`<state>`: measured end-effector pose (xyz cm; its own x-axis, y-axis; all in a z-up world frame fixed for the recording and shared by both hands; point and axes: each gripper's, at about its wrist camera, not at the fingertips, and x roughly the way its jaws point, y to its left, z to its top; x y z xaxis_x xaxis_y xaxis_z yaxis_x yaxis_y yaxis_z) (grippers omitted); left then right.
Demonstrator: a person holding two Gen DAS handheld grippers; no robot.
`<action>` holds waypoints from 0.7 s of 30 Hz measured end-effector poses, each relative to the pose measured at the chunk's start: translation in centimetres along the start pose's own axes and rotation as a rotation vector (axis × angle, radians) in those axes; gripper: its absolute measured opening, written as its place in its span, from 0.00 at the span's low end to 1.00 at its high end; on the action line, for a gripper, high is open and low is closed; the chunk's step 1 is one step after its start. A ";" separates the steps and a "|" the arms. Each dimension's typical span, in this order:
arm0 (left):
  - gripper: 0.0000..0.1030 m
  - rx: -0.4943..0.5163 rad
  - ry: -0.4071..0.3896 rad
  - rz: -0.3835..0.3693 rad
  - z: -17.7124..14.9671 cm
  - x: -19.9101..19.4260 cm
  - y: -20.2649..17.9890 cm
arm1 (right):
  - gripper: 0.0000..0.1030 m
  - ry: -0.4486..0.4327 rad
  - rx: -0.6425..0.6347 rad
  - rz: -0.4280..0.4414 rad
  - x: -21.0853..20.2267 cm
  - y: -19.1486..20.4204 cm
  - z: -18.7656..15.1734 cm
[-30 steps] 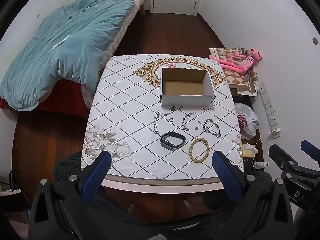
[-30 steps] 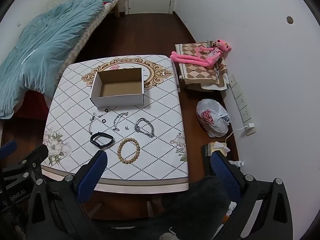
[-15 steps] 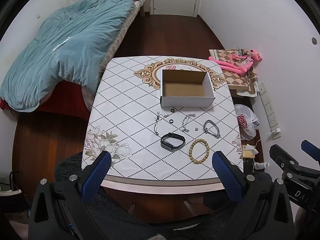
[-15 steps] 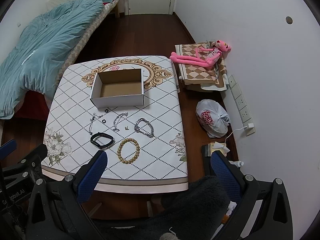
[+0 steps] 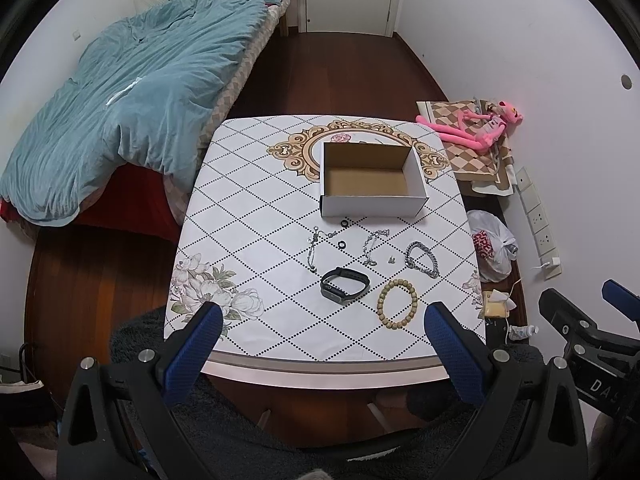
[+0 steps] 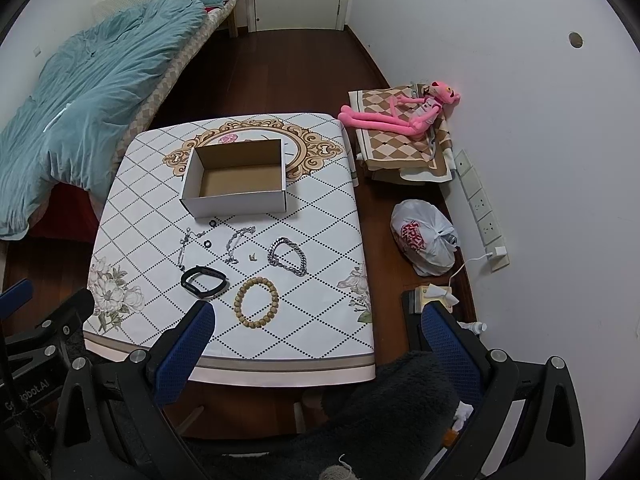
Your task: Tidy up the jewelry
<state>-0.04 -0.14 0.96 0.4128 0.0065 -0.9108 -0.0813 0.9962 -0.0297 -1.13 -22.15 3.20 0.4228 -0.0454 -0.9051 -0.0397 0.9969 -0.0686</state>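
Observation:
An empty white cardboard box (image 5: 372,176) (image 6: 236,178) stands at the far middle of the patterned table (image 5: 256,200). In front of it lie a black wristband (image 5: 344,283) (image 6: 203,281), a wooden bead bracelet (image 5: 397,304) (image 6: 256,302), a chunky silver chain bracelet (image 5: 421,259) (image 6: 287,257), two thin silver chains (image 5: 374,246) (image 5: 314,246), two small black rings (image 5: 343,224) and a tiny stud (image 5: 391,259). My left gripper (image 5: 322,324) and right gripper (image 6: 316,322) both hang open, high above the table's near edge, holding nothing.
A bed with a teal duvet (image 5: 128,104) borders the table's left side. On the floor to the right sit a pink plush toy (image 6: 400,114) on folded cloth, a white plastic bag (image 6: 424,238) and a wall power strip (image 6: 482,204). Dark fleece fabric (image 6: 380,412) fills the bottom.
Both views have shifted very slightly; the table and jewelry sit where they were. Both grippers stay open and empty.

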 end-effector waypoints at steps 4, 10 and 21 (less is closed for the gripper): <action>1.00 0.002 -0.004 -0.002 0.2 -0.4 -0.2 | 1.00 -0.001 0.001 -0.001 -0.1 0.0 0.0; 1.00 0.004 -0.010 -0.005 0.2 -0.8 -0.3 | 1.00 -0.004 0.001 -0.001 0.0 0.2 0.0; 1.00 0.005 -0.017 -0.003 0.0 -1.0 -0.4 | 1.00 -0.007 0.001 0.000 -0.9 -0.6 0.1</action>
<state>-0.37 -0.58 1.86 0.4284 0.0051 -0.9036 -0.0752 0.9967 -0.0301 -1.41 -22.67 4.11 0.4287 -0.0454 -0.9023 -0.0388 0.9969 -0.0686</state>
